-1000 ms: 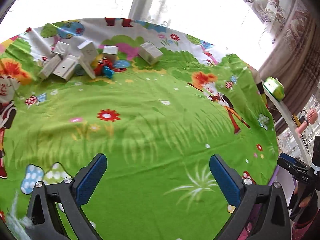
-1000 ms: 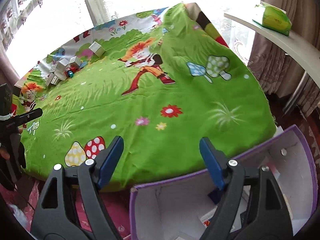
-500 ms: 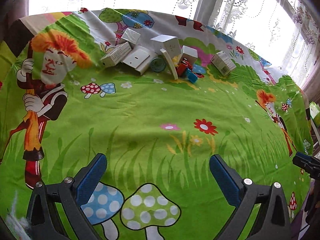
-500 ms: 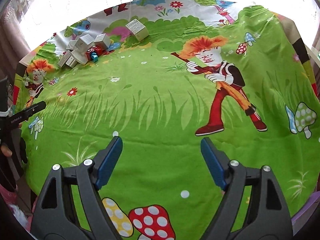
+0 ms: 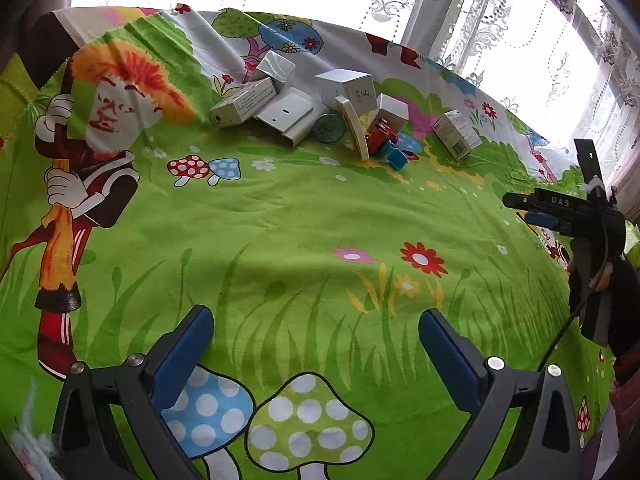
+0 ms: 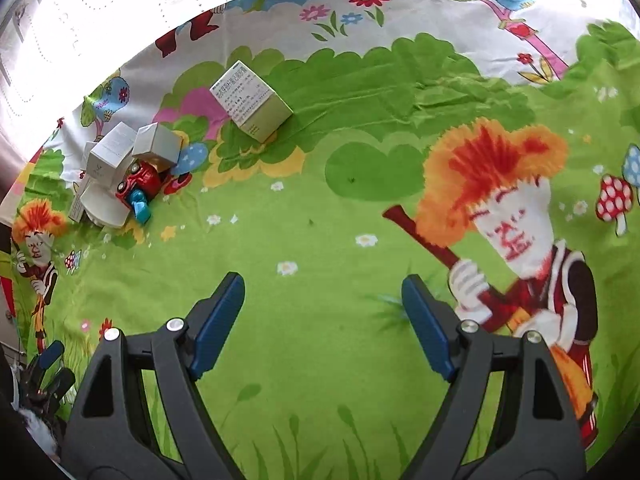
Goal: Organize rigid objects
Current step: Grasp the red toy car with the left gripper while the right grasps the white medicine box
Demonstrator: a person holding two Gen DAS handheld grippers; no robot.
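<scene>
both grippers have swung further over the cartoon-print cloth (image 5: 304,216) since the earlier frames. the left gripper (image 5: 316,344) now hangs low above the printed mushrooms with its jaws spread wide and nothing between them; the cluster of boxes (image 5: 296,100) at the far edge sits larger and nearer the middle of its view than before. the right gripper (image 6: 322,320) is wide apart too, empty, and the purple bin seen a second ago has dropped out of its view. a red toy car (image 6: 140,180) lies against the boxes, touching a blue piece (image 6: 140,206). one printed box (image 6: 250,102) lies by itself, apart to the right of the pile. the right gripper also shows at the left view's right edge.
</scene>
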